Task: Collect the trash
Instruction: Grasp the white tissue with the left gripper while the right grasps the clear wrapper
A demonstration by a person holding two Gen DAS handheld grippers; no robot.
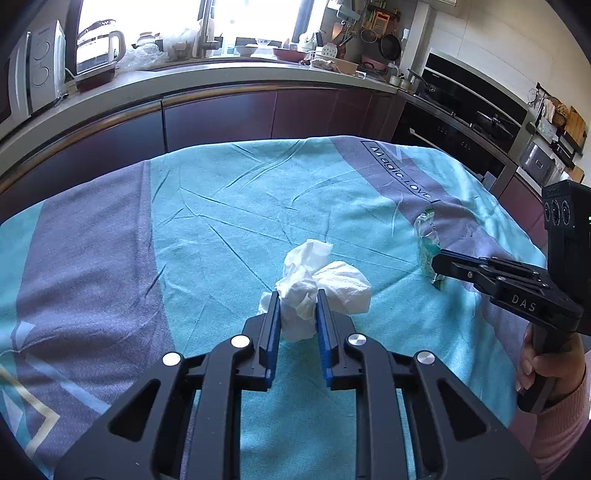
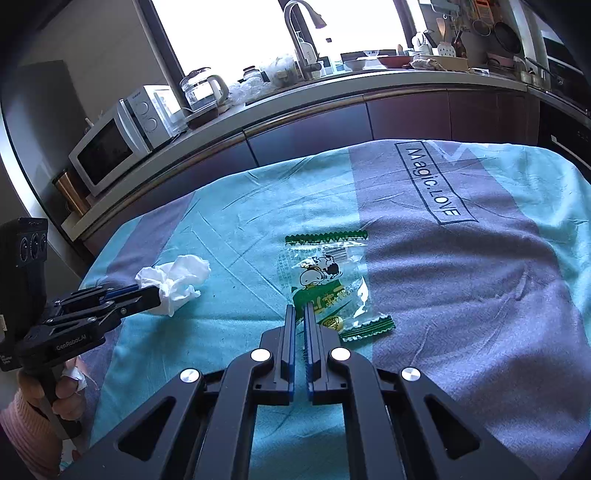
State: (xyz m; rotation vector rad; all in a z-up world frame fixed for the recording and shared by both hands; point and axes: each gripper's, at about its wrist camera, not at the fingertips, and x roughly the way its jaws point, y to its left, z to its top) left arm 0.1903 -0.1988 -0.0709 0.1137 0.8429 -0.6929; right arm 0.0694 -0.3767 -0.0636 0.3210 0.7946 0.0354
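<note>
A crumpled white tissue [image 1: 317,284] lies on the teal and grey tablecloth [image 1: 221,206]. My left gripper [image 1: 297,295] is shut on the tissue, which bulges between its blue pads. It also shows in the right wrist view [image 2: 177,280] at the left, with the left gripper [image 2: 147,293] on it. A clear and green snack wrapper [image 2: 325,280] lies flat on the cloth. My right gripper [image 2: 300,308] is shut on the wrapper's near edge. In the left wrist view the wrapper [image 1: 426,240] and right gripper [image 1: 437,264] are at the right.
The tablecloth [image 2: 461,295] covers the whole table. Behind it runs a kitchen counter [image 1: 221,81] with dark cabinets, a kettle [image 2: 205,88], a microwave [image 2: 118,140], a faucet [image 2: 299,33] and an oven [image 1: 461,114] at right.
</note>
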